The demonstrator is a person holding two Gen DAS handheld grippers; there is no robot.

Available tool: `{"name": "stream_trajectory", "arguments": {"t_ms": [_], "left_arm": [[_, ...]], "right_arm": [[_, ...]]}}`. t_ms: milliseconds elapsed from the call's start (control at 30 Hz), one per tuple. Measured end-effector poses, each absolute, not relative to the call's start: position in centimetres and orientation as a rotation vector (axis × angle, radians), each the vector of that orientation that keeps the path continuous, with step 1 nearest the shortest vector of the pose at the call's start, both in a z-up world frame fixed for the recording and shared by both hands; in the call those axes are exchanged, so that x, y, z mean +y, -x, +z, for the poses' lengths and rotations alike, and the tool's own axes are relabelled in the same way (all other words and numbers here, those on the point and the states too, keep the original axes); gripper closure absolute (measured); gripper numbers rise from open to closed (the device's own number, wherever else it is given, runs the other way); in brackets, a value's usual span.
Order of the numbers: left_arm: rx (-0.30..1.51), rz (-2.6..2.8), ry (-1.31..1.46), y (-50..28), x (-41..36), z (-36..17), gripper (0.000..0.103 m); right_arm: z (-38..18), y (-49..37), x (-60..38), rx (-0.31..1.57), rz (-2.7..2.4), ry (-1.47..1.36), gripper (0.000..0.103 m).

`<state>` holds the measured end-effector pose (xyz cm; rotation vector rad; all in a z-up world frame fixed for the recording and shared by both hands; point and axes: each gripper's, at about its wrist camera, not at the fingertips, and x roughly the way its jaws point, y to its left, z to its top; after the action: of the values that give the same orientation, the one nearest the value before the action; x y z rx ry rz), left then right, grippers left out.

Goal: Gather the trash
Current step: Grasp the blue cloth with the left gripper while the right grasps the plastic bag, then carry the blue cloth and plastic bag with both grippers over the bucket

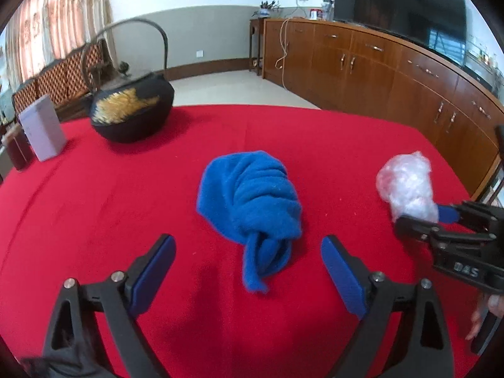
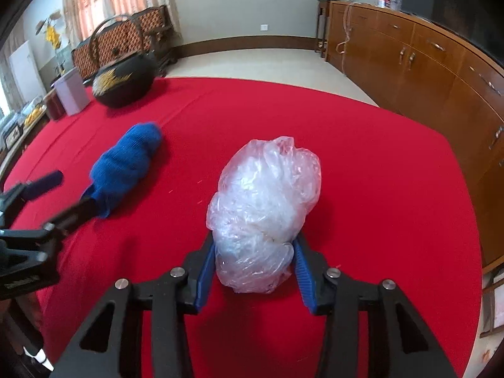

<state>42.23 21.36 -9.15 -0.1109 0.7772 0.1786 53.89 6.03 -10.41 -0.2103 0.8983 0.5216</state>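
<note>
A crumpled clear plastic bag (image 2: 264,208) sits between the blue pads of my right gripper (image 2: 255,264), which is shut on its near end just above the red tablecloth. It also shows in the left wrist view (image 1: 406,186), held by the right gripper (image 1: 431,217). A bunched blue cloth (image 1: 252,201) lies mid-table, just ahead of my left gripper (image 1: 249,267), which is open and empty with its jaws wide apart. The cloth (image 2: 126,167) and the left gripper (image 2: 60,195) also show at the left of the right wrist view.
A black iron kettle (image 1: 132,110) with a hoop handle stands at the far left of the red table (image 1: 94,204), beside a pale box (image 1: 42,129) and a dark jar (image 1: 15,148). Wooden cabinets (image 1: 393,72) line the right wall.
</note>
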Motion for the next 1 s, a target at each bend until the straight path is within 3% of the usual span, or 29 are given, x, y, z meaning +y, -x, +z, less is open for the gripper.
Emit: {"name": "stream_trajectory", "arguments": {"t_ms": [133,200,267,300,333,567,1000], "left_arm": [[0.815,0.181,0.080,-43.5,20.5,-9.6,0.021],[0.841,0.183,0.068,-44.2,20.2,-9.8,0.021],[0.880,0.188,0.065,-45.0,20.2,-10.3,0.031],[0.891,0.175,0.069,-45.3,20.2,-10.5,0.063],[0.878,0.172,0.082,-45.0,20.2,-10.2,0.080],[0.751,0.143,0.073,-39.5,16.7,-7.8,0.081],[0.679,0.024,0.051,-31.9,8.9,-4.9,0.081]], "right_arm": [[-9.5,-54.3,5.0,0.879,0.510,0.182,0.057],[-9.2,-54.4,4.4,0.875,0.504,0.168,0.057],[-9.0,-54.3,3.7,0.877,0.499,0.150,0.057],[-8.9,-54.2,3.5,0.878,0.498,0.147,0.057],[-8.8,-54.0,3.1,0.874,0.493,0.150,0.057],[-8.2,-52.4,0.0,0.851,0.450,0.124,0.058],[-5.2,-43.1,-8.7,0.780,0.386,0.111,0.058]]}}
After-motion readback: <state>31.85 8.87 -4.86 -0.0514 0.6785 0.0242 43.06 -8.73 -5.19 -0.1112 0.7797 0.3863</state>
